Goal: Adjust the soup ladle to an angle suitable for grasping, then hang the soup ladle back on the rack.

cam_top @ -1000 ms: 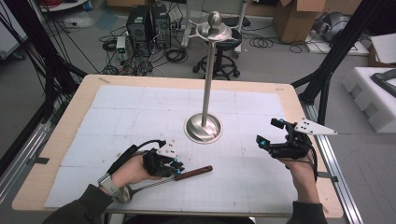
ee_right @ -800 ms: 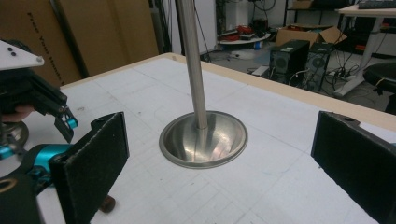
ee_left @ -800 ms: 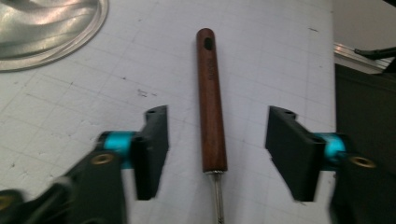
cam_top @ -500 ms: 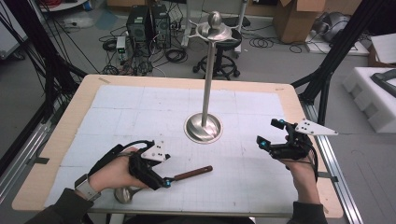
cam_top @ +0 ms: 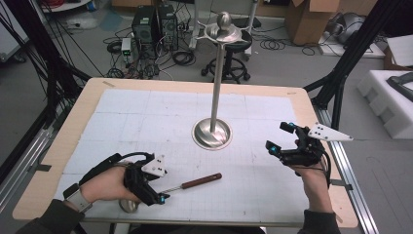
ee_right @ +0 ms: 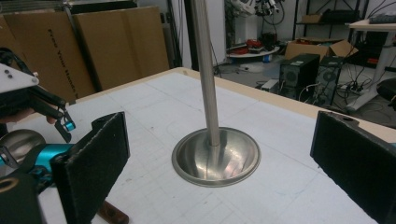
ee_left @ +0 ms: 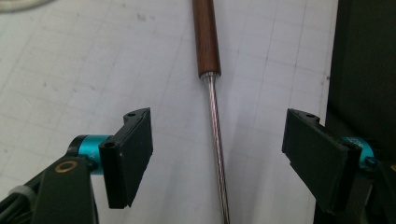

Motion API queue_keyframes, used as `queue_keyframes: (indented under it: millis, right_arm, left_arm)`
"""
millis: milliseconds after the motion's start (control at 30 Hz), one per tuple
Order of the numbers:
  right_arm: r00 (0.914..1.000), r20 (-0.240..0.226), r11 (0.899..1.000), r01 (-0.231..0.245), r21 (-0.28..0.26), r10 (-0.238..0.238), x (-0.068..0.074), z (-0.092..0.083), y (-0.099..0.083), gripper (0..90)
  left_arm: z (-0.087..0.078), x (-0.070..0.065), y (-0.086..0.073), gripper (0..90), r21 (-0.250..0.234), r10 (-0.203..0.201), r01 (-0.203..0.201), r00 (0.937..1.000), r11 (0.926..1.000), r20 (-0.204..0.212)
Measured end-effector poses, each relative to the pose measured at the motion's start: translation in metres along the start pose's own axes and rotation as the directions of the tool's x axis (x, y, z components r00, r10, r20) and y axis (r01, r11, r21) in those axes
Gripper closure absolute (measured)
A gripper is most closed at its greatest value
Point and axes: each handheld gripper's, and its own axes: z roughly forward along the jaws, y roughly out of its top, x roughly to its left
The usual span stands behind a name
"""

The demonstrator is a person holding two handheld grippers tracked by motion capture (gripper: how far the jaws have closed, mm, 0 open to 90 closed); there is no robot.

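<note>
I take the steel stand (cam_top: 212, 132) in the middle of the bench (cam_top: 58, 151) as my landmark; its thin pole rises from a round dished base, and everything else I place against that.

The ladle (cam_top: 187, 184) lies flat on the white gridded mat, on my side of the stand's base and a little to its left; its brown wooden handle end points towards the stand, its thin metal shaft runs back towards my left hand, and its shiny bowl (cam_top: 128, 206) sits at the bench's near edge, farther from the stand and partly under that hand.

My left gripper (cam_top: 155, 197) hovers over the shaft, well to the left of the stand and nearer to me; its jaws have just been opening and now stand wide apart; in the left gripper view the shaft (ee_left: 216, 140) runs up between them, touching neither pad, so I have hold of nothing there.

My right gripper (cam_top: 278, 137) is to the right of the stand's base, apart from it; its jaws are spread wide and empty, and in the right gripper view they frame the base (ee_right: 215, 157).
</note>
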Motion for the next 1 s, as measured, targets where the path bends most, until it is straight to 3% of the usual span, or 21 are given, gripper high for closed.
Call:
queue_keyframes:
  millis: [167, 300, 400, 500, 667, 733, 800, 933, 1000]
  right_arm:
    - [1.0, -0.008, 1.0, -0.003, 0.008, 0.003, -0.001, 0.003, -0.001, 3.1]
    - [1.0, -0.007, 1.0, -0.003, 0.01, 0.003, -0.002, 0.004, -0.001, 3.1]
    - [1.0, -0.004, 1.0, -0.005, 0.017, 0.005, -0.003, 0.005, -0.002, 3.2]
    - [0.9999, -0.012, 1.0, -0.008, 0.021, 0.009, -0.003, 0.005, -0.002, 3.1]
    - [0.9999, -0.003, 1.0, -0.013, 0.017, 0.013, -0.004, 0.004, -0.002, 3.1]
    - [0.9999, 0.001, 1.0, -0.011, 0.011, 0.011, -0.004, 0.004, -0.002, 3.2]
    - [0.9999, -0.002, 1.0, -0.017, 0.003, 0.017, -0.004, 0.003, -0.001, 3.2]
    - [0.9999, -0.001, 1.0, -0.014, 0.009, 0.014, -0.005, 0.005, -0.001, 3.2]
    - [0.9998, -0.006, 1.0, -0.018, 0.012, 0.018, -0.005, 0.006, -0.002, 3.2]
  left_arm:
    - [0.006, -0.001, -0.004, 27.2, 0.076, 0.0, 0.001, 0.9999, 0.9971, -0.012]
    - [0.007, -0.002, -0.005, 28.0, 0.084, 0.0, 0.001, 1.0, 0.9965, -0.009]
    - [0.008, -0.002, -0.006, 30.4, 0.124, 0.026, -0.024, 0.9995, 0.992, -0.017]
    - [0.01, -0.003, -0.006, 33.7, 0.165, 0.026, -0.023, 0.9995, 0.986, -0.019]
    - [0.016, -0.002, -0.004, 38.0, 0.251, 0.001, 0.003, 0.9999, 0.9679, -0.016]
    - [0.017, -0.002, -0.004, 39.5, 0.264, 0.0, 0.004, 0.9999, 0.9644, -0.015]
    - [0.02, -0.004, -0.005, 43.6, 0.314, -0.006, 0.009, 0.9999, 0.9494, -0.01]
    - [0.02, -0.003, -0.004, 50.5, 0.329, -0.019, 0.02, 0.9998, 0.9443, -0.008]
    - [0.02, -0.003, -0.001, 52.4, 0.361, -0.017, 0.023, 0.9997, 0.9324, -0.02]
